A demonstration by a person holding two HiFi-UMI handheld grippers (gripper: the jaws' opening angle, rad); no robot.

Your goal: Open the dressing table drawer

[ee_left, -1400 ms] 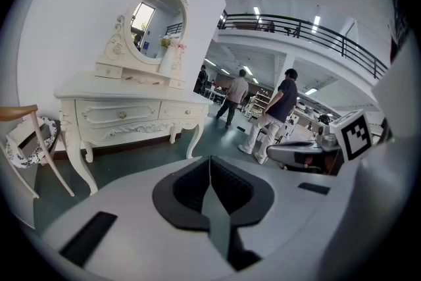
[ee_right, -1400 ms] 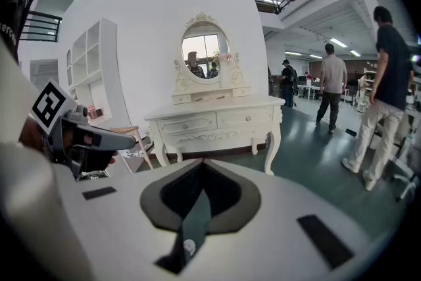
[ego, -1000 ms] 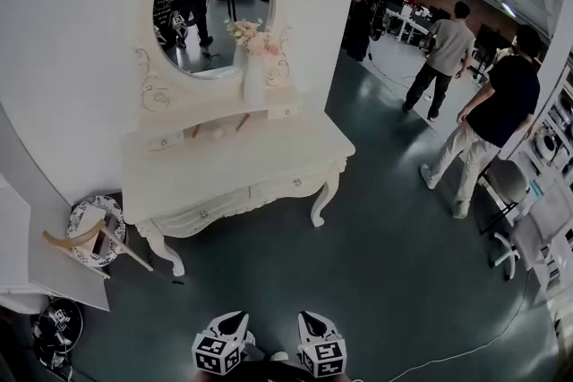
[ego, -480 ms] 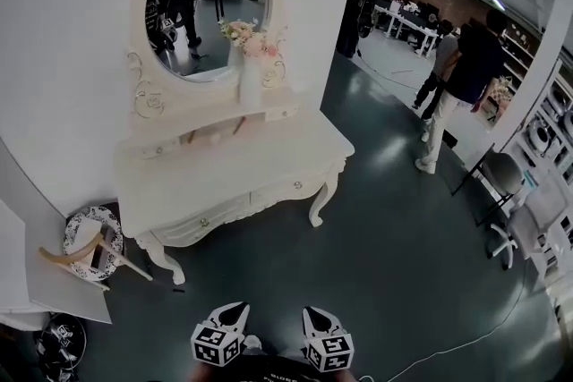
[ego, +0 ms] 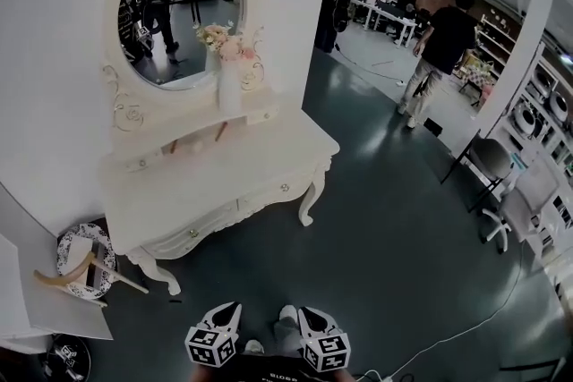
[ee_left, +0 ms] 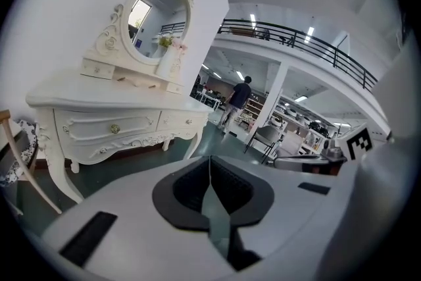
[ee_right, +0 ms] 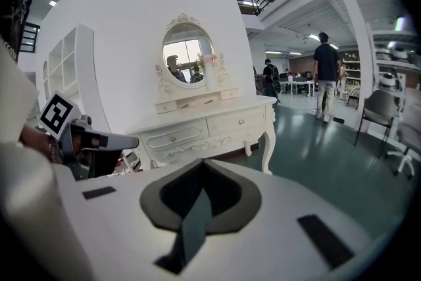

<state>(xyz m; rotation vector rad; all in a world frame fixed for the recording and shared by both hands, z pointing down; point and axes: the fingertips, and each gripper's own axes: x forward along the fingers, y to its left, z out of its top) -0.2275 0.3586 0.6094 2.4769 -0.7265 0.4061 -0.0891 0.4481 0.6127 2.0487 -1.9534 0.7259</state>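
The white dressing table [ego: 215, 165] stands against the wall, a stretch of floor ahead of me. Its front holds two shut drawers side by side, the wide left drawer [ee_left: 108, 125] and the smaller right drawer [ee_left: 184, 120], each with a round knob. Both also show in the right gripper view, the left drawer [ee_right: 172, 135] and the right drawer [ee_right: 240, 122]. My left gripper [ego: 226, 318] and right gripper [ego: 312, 319] hang low at the bottom edge, side by side, both shut and empty, well short of the table. Left gripper [ee_left: 210, 160] and right gripper [ee_right: 202, 166] point toward the drawers.
An oval mirror [ego: 175, 13] and a vase of flowers [ego: 228, 76] top the table. A chair with a patterned seat [ego: 81, 259] and a white panel [ego: 36, 300] stand to the left. At right are office chairs [ego: 488, 161], a person [ego: 439, 45] and a floor cable [ego: 466, 326].
The table has slid left in the head view as I shifted. The people on the right have walked off toward the back. Both grippers stay low and shut.
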